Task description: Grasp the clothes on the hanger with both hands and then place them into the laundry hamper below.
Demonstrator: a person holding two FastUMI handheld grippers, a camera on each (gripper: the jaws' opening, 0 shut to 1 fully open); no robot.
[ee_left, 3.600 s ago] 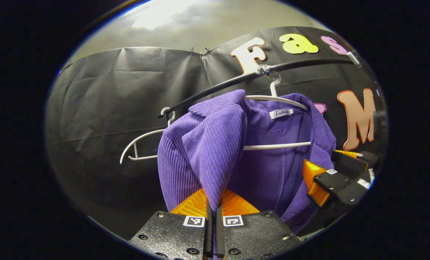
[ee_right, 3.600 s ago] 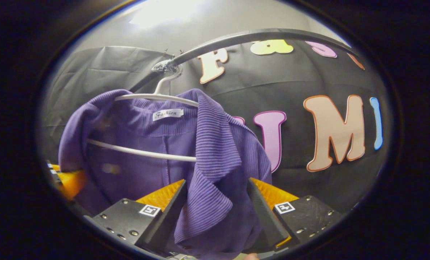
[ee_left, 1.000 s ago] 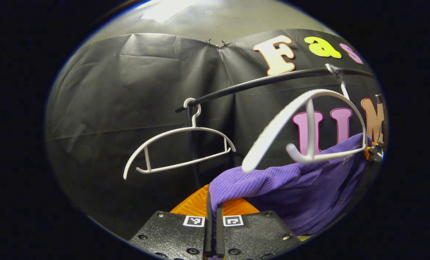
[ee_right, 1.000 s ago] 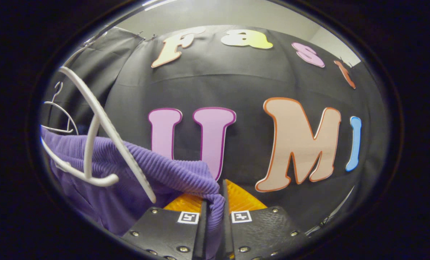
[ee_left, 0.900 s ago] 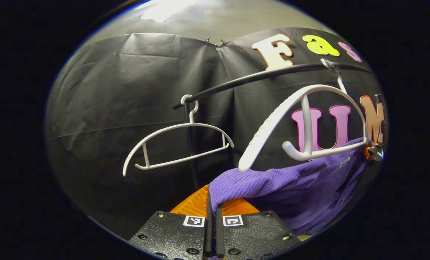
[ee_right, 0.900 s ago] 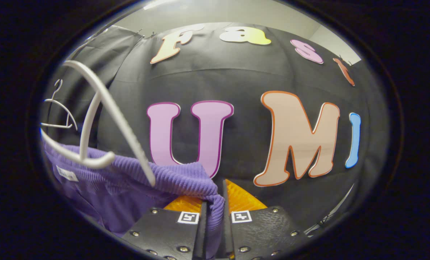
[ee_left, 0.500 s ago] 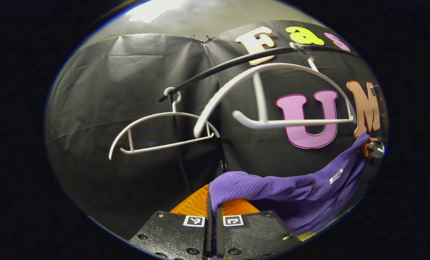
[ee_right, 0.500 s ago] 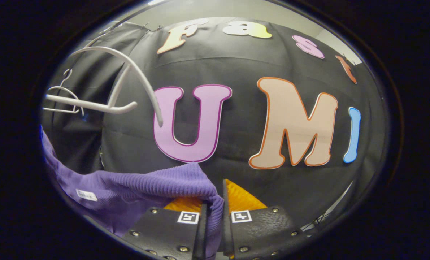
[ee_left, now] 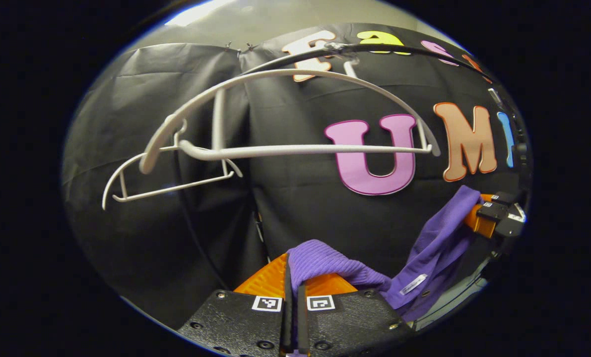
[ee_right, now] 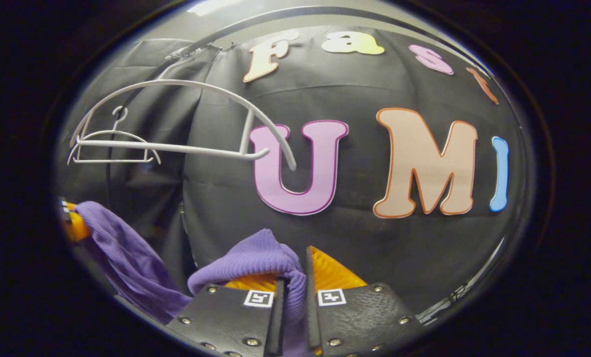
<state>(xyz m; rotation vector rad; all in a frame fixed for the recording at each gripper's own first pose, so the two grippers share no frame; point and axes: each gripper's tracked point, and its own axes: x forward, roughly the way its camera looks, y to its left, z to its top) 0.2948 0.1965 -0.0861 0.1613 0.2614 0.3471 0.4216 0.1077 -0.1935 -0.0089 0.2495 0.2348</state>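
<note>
The black cloth wall [ee_left: 186, 208] stands far behind everything, and a dark rail [ee_left: 399, 48] arcs across its top. In the left gripper view a white hanger [ee_left: 295, 148] hangs bare from that rail, its long bar running left to right, with a second, smaller white hanger [ee_left: 171, 186] farther off behind its left end; the right gripper view has the same pair at upper left, the big hanger [ee_right: 176, 146] in front of the little one [ee_right: 111, 148]. The purple garment [ee_left: 424, 248] is off the hanger and below it, strung between the two tools, its long axis running left to right and sagging in the middle, so it hangs as a slack loop. The left gripper view shows a small white label on the sagging part near the lower right edge, and the right gripper [ee_left: 491, 218] far right, holding the garment's other end; I cannot tell from there how its jaws stand. The right gripper view shows the garment [ee_right: 126, 267] dropping from the far left edge. The left gripper [ee_left: 292, 297] is closed tight on a ribbed fold, both fingers pressing it. The right gripper [ee_right: 293, 302] likewise pinches a ribbed bunch between both fingers. Open room lies between hanger and cloth.
</note>
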